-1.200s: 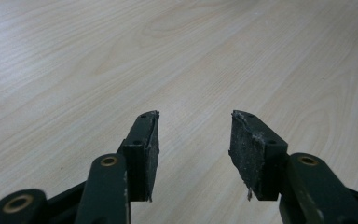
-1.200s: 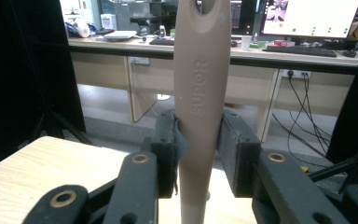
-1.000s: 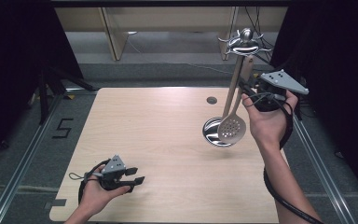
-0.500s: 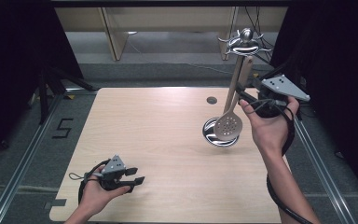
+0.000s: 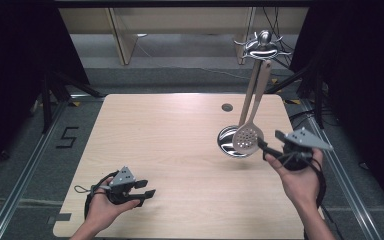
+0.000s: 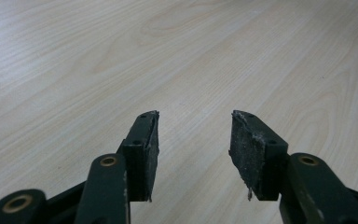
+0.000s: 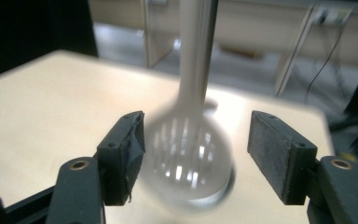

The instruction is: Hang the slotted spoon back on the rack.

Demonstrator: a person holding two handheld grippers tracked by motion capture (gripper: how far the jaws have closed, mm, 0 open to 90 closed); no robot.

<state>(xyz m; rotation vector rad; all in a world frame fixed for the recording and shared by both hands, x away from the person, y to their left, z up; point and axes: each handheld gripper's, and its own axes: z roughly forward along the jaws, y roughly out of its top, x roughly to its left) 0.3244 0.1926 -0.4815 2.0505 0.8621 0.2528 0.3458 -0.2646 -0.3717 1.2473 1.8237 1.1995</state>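
A metal utensil stand (image 5: 261, 44) rises from a round shiny base (image 5: 227, 141) at the table's right side. A pale slotted spoon (image 5: 248, 137) hangs from its top hook, swinging and blurred in the right gripper view as the spoon (image 7: 189, 149). My right gripper (image 5: 264, 149) is open just right of the spoon's head; its jaws flank the spoon without touching it (image 7: 196, 147). My left gripper (image 5: 147, 188) rests open near the table's front left, with bare wood between its pads (image 6: 193, 144).
The light wooden table (image 5: 170, 150) has a small dark grommet hole (image 5: 227, 107) near its far edge. Dark curtains stand at both sides, with metal floor rails (image 5: 25, 170) along the table. Cables trail from both grippers.
My right gripper has let go of the spoon and drawn back toward the near right. The spoon has swung left and hangs free. The left gripper has not moved.
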